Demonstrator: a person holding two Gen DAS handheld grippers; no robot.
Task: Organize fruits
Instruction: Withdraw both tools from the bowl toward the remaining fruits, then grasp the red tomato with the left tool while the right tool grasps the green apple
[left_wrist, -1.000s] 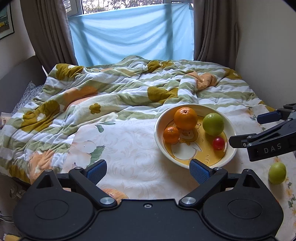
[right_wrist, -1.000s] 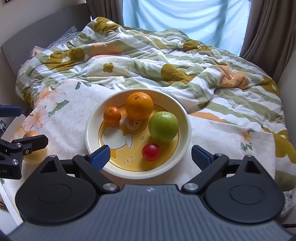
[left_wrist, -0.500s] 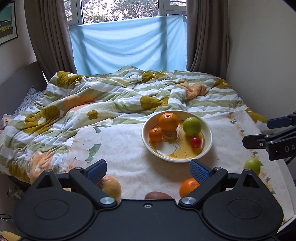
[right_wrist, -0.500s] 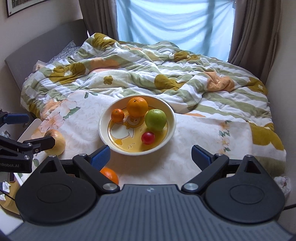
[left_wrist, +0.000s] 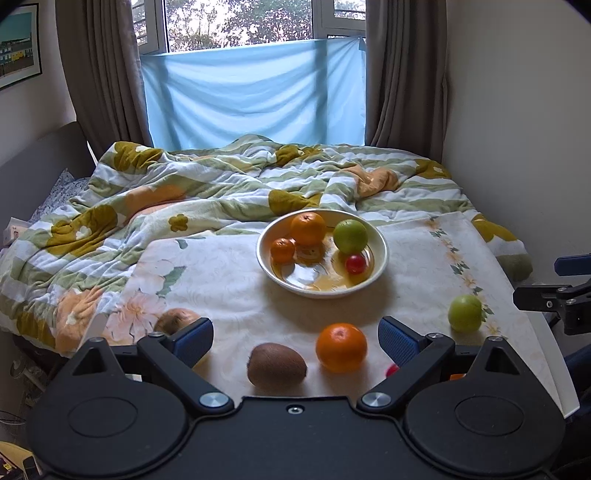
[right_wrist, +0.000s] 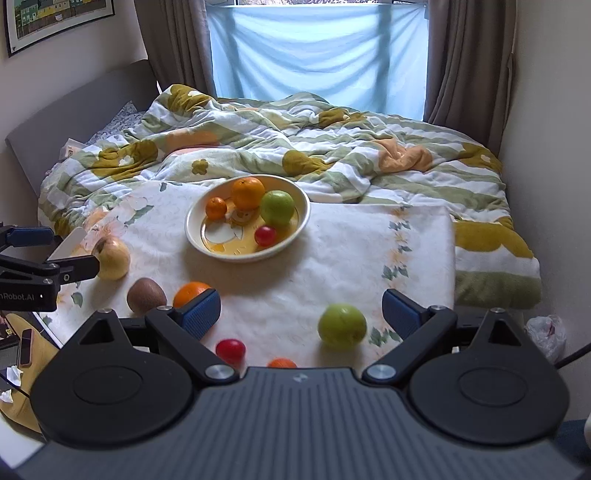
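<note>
A cream bowl (left_wrist: 380, 254) (right_wrist: 192, 229) on the floral cloth holds a big orange (left_wrist: 307, 229), a small orange (left_wrist: 282, 250), a green apple (left_wrist: 350, 236) and a red tomato (left_wrist: 355, 264). Loose on the cloth in front lie a kiwi (left_wrist: 276, 364) (right_wrist: 146, 294), an orange (left_wrist: 341, 347) (right_wrist: 190, 291), a green apple (left_wrist: 464, 313) (right_wrist: 342, 325), a yellow apple (right_wrist: 112, 257), a red tomato (right_wrist: 230, 348) and a small orange (right_wrist: 282, 363). My left gripper (left_wrist: 295, 338) is open above the kiwi and orange. My right gripper (right_wrist: 301, 312) is open near the loose green apple. Both are empty.
A rumpled striped quilt (left_wrist: 221, 192) covers the bed behind the bowl. Walls close in on the right (left_wrist: 517, 129); a grey headboard (right_wrist: 74, 110) stands left. The cloth's board ends at a white edge (left_wrist: 554, 362). A phone (right_wrist: 25, 345) lies on a yellow surface at lower left.
Both grippers have pulled back and up from the bowl, which now looks smaller and farther. Loose fruits on the near cloth have come into view. The jaws stayed open.
</note>
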